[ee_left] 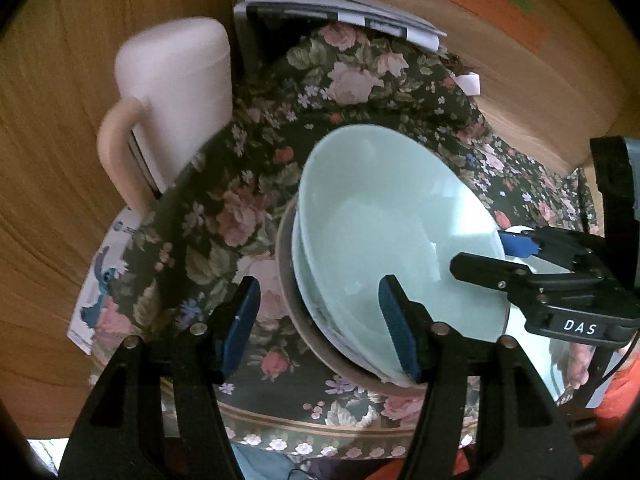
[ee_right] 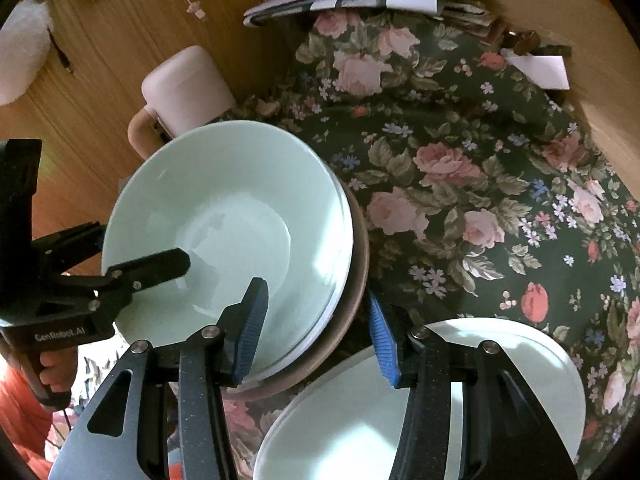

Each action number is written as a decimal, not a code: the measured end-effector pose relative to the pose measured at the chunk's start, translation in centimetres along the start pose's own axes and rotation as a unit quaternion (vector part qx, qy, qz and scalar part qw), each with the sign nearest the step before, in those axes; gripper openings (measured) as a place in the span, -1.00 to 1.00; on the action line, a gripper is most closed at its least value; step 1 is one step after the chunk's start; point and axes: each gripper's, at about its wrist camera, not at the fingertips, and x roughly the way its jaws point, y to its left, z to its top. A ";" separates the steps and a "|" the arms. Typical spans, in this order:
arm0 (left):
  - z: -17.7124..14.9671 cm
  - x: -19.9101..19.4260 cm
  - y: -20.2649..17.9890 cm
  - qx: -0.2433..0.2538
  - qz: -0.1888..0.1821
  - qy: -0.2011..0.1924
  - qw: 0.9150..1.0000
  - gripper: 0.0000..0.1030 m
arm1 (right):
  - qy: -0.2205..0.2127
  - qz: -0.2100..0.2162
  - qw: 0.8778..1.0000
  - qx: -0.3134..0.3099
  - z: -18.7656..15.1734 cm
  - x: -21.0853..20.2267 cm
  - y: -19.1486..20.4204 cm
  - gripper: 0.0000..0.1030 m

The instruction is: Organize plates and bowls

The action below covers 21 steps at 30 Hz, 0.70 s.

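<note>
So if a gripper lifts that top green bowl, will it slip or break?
Probably slippery: the green bowl looks glossy, with light glinting off its inside. It looks like glazed ceramic, so likely stiff, fairly heavy and breakable if dropped. It sits tilted in the stack over a brown dish, so it may slide or rock when nudged.

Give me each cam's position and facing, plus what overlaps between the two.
Left wrist: rides the left gripper, facing forward and down along its open fingers at the pale green bowl stacked in a brown dish; the right gripper enters from the right.
Right wrist: rides the right gripper, open, straddling the same stack's rim, white plate below; the left gripper and the hand holding it show at left.
Shared: bowl stack, floral cloth, pink mug, paper pile.
</note>
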 end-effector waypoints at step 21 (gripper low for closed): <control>0.1 0.4 -1.1 -0.009 -0.006 0.001 1.000 -0.08 | 0.019 0.005 0.999 0.032 0.5 2.0 -0.3 -0.32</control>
